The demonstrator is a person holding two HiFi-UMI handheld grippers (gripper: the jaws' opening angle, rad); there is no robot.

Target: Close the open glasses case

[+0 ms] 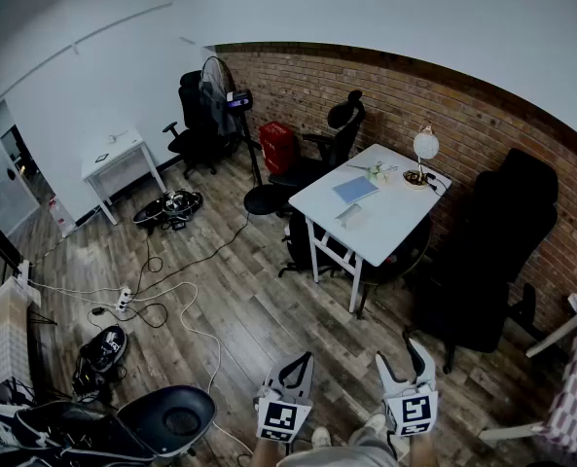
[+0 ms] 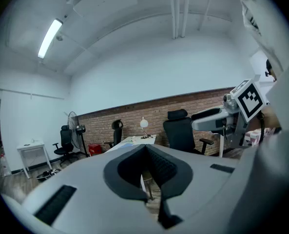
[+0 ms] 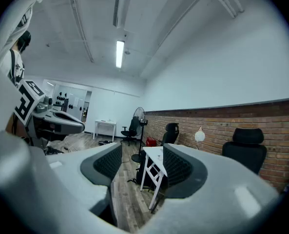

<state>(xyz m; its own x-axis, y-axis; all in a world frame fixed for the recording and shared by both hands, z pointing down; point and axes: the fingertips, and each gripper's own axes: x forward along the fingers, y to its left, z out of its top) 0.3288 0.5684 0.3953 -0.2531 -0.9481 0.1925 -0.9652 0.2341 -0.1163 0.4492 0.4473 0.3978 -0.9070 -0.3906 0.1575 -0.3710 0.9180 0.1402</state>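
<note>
Two grippers, both empty, well apart from the work.

Head view: left gripper [image 1: 301,360] at 6 o'clock, jaws drawn together to a slit. Right gripper [image 1: 402,353] just beside it toward 5 o'clock, jaws spread. White table [image 1: 385,224] ahead at about 1 o'clock, near the brick wall. On it: lamp [image 1: 424,146] at the far corner, flat blue item [image 1: 354,189] mid-top, pale object [image 1: 350,214] nearer the front edge. The pale object may be the glasses case, but it is too small to tell, and neither lid nor contents can be read. Red container [image 1: 277,147] on the floor at the table's 10 o'clock; inside not visible.

Left gripper view: jaws nearly meeting, nothing between. Table and lamp far off at 12 o'clock.

Right gripper view: jaws wide, nothing held. Table shows through the gap.

Judgement: the step in hand is the approach. Walk to the table's front edge, confirm the case and which half is the lid, and part the left jaws first. Then steady the base with one gripper and fold the lid over with the other, pressing near the front lip until it seats.
</note>
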